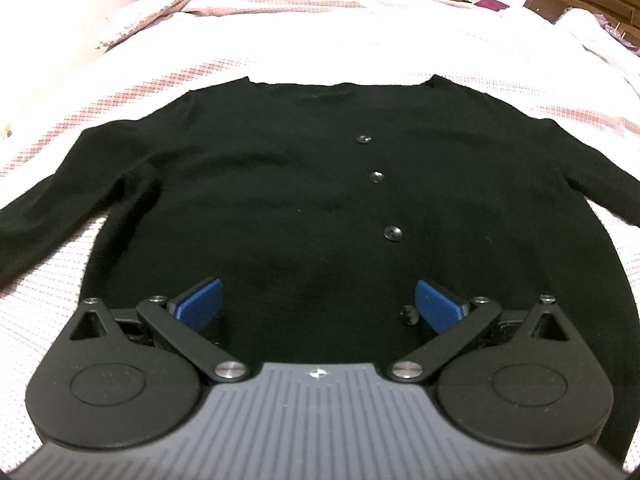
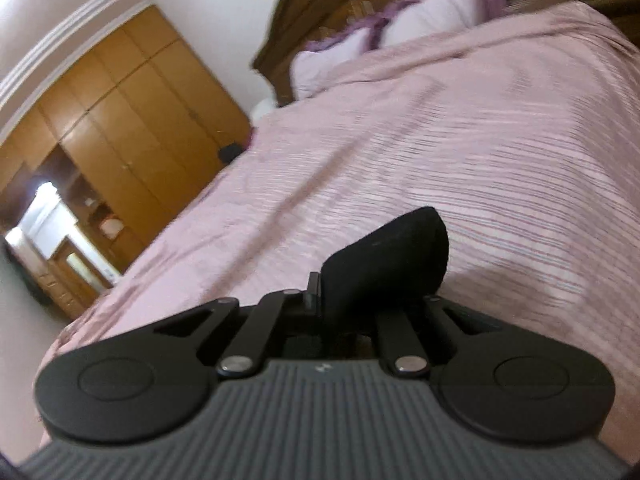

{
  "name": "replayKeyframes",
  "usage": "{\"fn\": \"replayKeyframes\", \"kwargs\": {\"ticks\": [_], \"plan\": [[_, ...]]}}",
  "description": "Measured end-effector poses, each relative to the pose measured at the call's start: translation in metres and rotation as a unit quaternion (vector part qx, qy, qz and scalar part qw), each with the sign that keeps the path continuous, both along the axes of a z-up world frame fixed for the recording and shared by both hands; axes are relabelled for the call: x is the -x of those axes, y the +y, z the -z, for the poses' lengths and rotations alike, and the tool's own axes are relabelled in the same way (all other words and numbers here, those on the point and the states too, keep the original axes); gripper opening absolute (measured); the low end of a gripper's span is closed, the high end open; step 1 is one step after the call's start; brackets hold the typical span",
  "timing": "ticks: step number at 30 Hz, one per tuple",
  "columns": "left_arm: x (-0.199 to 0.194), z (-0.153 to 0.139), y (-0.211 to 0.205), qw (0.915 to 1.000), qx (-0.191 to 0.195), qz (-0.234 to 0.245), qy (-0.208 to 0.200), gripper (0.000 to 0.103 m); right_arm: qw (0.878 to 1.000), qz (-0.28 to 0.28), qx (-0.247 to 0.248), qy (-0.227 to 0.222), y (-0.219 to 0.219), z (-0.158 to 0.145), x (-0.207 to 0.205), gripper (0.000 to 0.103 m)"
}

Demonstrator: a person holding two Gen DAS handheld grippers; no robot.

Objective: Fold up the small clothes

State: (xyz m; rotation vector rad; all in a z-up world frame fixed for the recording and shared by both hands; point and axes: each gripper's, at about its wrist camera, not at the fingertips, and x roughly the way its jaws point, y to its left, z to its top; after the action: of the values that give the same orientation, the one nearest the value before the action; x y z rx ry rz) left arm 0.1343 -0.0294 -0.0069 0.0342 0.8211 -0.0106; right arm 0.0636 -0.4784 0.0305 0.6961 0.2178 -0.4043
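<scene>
And there the cardigan (image 1: 312, 184) lay, black and buttoned, spread flat on the bed (image 1: 320, 40) straight ahead of the left hand-held gripper (image 1: 320, 300), hem nearest, neckline farthest, a sleeve trailing off to either side. No fold showed in the body yet, so by my read the job was barely started: sleeves to bring in, sides to turn, then the body to double over. The left hand-held gripper hung just above the hem with its blue pads (image 1: 200, 300) spread wide and nothing between them, a button just beside the right-hand pad. Over on the other side, the right hand-held gripper (image 2: 348, 304) was closed down tight on a flap of black fabric (image 2: 388, 256) that stood up ahead of its fingers, most likely part of the cardigan, though that view could not show which part. The picture there was tilted and smeared. The bed wore a pale pink, finely patterned cover, soft and a little rumpled toward the far end. Beyond the right hand-held gripper sat pillows (image 2: 420, 20) against a dark wooden headboard (image 2: 320, 8), and off to its left a wall of tan wardrobes (image 2: 132, 120).
</scene>
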Motion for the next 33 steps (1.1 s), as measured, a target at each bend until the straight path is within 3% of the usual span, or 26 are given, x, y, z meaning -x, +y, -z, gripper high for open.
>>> {"fn": "replayKeyframes", "kwargs": {"ticks": [8,18,28,33], "plan": [[0.010,-0.002,0.019,0.9999,0.008,-0.015,0.001,0.103,0.994,-0.099,0.028,-0.044,0.063,-0.051,-0.042,0.009],[0.017,-0.002,0.050,0.9993,0.014,-0.035,-0.004,0.103,0.974,-0.206,0.053,-0.075,0.154,-0.092,-0.098,0.009],[0.021,-0.008,0.089,0.9968,0.026,-0.074,-0.017,0.103,0.947,-0.301,0.061,-0.093,0.247,-0.109,-0.139,0.009],[0.026,-0.012,0.115,0.9943,0.022,-0.100,-0.029,0.103,0.928,-0.356,0.075,-0.076,0.303,-0.096,-0.159,0.009]]}}
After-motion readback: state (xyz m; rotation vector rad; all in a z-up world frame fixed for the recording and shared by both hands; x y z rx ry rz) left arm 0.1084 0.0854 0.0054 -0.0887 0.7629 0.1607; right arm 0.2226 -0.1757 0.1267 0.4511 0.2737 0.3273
